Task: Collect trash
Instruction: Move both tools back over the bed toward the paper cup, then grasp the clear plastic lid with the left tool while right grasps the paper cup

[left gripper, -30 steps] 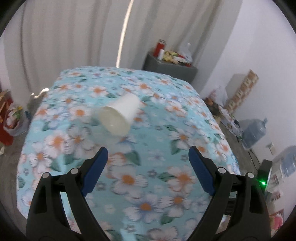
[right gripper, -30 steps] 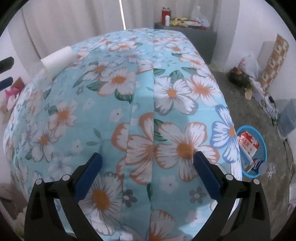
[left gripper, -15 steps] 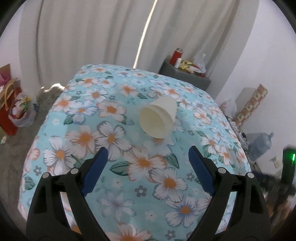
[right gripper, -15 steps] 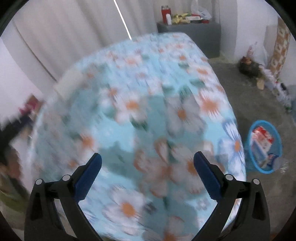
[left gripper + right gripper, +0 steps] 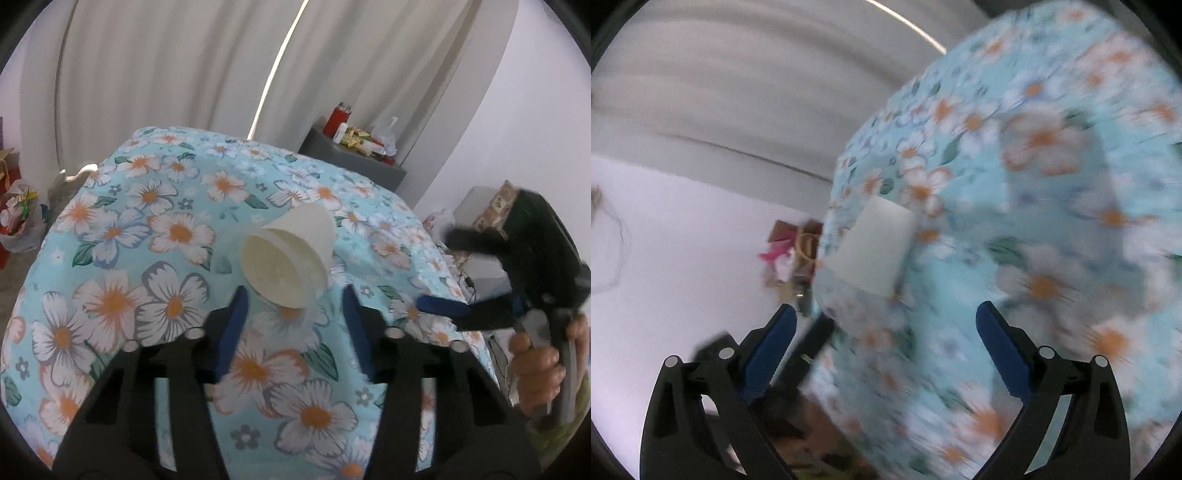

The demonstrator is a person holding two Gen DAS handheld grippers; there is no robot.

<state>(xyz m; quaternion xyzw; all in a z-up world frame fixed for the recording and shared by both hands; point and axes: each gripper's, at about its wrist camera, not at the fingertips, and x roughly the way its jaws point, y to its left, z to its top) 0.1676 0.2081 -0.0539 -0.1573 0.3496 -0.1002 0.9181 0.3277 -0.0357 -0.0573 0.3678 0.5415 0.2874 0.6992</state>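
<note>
A white paper cup is found lying on its side on the flowered bed, mouth toward the left gripper, whose fingers are held apart just short of it. The right gripper is likewise spread, empty. A cluttered grey cabinet is seen beyond the bed.

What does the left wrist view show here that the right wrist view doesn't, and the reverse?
Left wrist only: the cup's open mouth, the grey side table with a red can, and the right gripper in a hand. Right wrist only: the cup's side, and a bare white wall left of the bed; this view is blurred. Both: the paper cup lying on the floral bedspread.
</note>
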